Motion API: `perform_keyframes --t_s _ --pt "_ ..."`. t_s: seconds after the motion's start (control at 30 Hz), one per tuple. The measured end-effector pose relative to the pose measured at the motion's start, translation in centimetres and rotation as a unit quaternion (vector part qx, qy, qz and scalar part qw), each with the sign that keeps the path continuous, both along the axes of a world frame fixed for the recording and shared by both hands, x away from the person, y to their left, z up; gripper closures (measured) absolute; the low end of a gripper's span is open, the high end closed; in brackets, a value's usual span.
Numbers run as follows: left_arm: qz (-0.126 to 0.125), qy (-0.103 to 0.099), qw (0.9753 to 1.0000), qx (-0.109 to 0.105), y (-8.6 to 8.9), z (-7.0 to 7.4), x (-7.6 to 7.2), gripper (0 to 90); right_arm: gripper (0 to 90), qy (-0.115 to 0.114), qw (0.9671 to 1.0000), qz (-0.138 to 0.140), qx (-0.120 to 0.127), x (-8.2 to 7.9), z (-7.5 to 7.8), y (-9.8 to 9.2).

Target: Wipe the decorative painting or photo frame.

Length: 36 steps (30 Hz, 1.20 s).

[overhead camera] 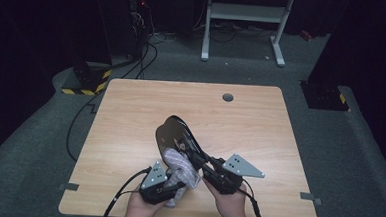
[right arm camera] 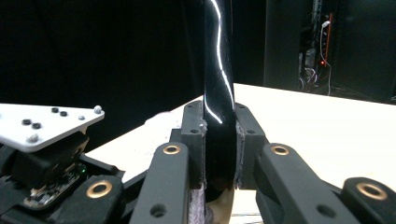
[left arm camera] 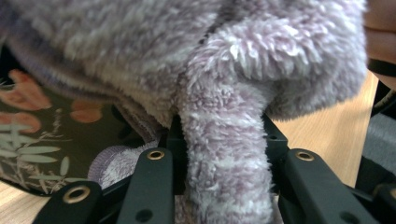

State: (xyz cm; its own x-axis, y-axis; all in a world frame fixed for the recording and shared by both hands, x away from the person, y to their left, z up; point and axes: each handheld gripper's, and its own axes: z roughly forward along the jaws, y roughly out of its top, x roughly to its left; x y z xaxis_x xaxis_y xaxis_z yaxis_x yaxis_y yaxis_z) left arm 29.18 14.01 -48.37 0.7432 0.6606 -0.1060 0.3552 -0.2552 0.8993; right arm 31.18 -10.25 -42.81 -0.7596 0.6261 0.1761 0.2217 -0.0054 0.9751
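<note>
The wooden bench (overhead camera: 129, 135) spreads out under me, pale grain, with a small grey round cap (overhead camera: 227, 97) set into it near the far edge. Beyond it, on the floor, stands a white metal frame (overhead camera: 245, 21).

Above the near middle of the bench I hold a black plate (overhead camera: 172, 132), tilted up on its edge and lifted off the wood. In the left gripper view its face shows a printed pattern of orange blossoms and pale green leaves (left arm camera: 32, 140). In the right gripper view I see the glossy black rim (right arm camera: 218, 93) edge-on, a streak of light running down it.

A fluffy lilac cloth (overhead camera: 180, 165) lies against the near part of the plate, bunched between my two tools. In the left gripper view the cloth (left arm camera: 224, 93) presses on the patterned face.

My right gripper (overhead camera: 205, 164) comes in from the near right, its fingers closed tight on the plate's rim, one pad (right arm camera: 193, 140) on each side of it. My right hand (overhead camera: 231, 203) grips its body, the grey plate on top.

My left gripper (overhead camera: 177, 183) sits just beside it at the near left, held in my left hand (overhead camera: 140, 208). Its fingers are pinched on a fold of the cloth.
</note>
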Motion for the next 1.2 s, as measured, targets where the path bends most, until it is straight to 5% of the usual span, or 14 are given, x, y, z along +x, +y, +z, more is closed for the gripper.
perform_keyframes --t_s 0.23,0.47,0.63,0.83,1.07,1.2 --pt "0.055 0.011 0.9983 -0.016 3.1 -0.4 2.8 66.1 78.5 0.001 1.0 -0.005 0.001 0.1 -0.1 0.0" --pt "0.138 0.026 0.99 -0.014 6.6 -1.4 5.3 66.2 78.5 0.0 1.0 -0.005 0.001 0.1 -0.1 0.0" --pt "0.163 0.018 0.9864 -0.001 7.6 -1.6 6.3 65.5 78.5 0.001 1.0 -0.005 0.002 0.1 -0.1 0.0" --pt "0.142 0.021 0.9896 0.001 7.2 -1.6 6.2 66.5 78.4 0.0 1.0 -0.007 0.002 0.0 -0.1 0.0" --pt "0.071 -0.001 0.9975 -0.001 4.3 -1.0 3.5 66.7 78.5 0.0 1.0 -0.007 0.002 0.0 -0.1 0.0" --pt "0.026 -0.009 0.9996 0.001 2.0 -0.5 1.8 66.6 78.5 0.001 1.0 -0.007 0.003 0.1 -0.1 0.0"
